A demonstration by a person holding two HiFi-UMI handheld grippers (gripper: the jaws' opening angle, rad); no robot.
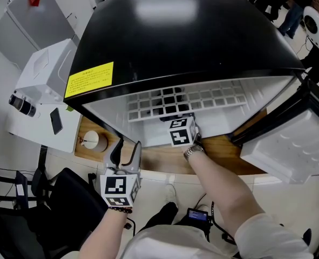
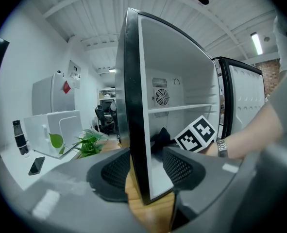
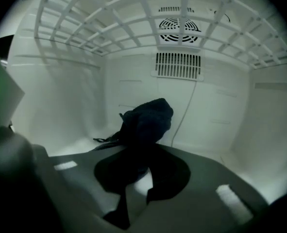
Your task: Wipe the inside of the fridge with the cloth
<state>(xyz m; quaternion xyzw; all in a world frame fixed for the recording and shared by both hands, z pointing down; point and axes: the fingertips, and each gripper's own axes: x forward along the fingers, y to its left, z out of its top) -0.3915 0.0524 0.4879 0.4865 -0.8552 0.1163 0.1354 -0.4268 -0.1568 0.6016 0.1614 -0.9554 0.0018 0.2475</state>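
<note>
Head view: the left hand-held gripper (image 1: 126, 154) sits at the front edge of the black fridge's (image 1: 191, 31) left wall. The right hand-held gripper (image 1: 181, 128) reaches inside, above the wooden surface (image 1: 224, 155).

Left gripper view: its jaws are released, one on each side of the wall edge.

Right gripper view: its jaws are clenched on the dark cloth (image 3: 145, 123), bunched over the white fridge floor (image 3: 70, 140).

1. Left gripper view, top: white beamed ceiling (image 2: 75, 4); lit tube light (image 2: 256, 42) upper right.
2. Far right: brick wall (image 2: 269, 74).
3. Head view, left: white table (image 1: 35, 131) bearing a phone (image 1: 56, 121).
4. Lower left: black chair (image 1: 67, 198); pale floor (image 1: 154, 179).
</note>
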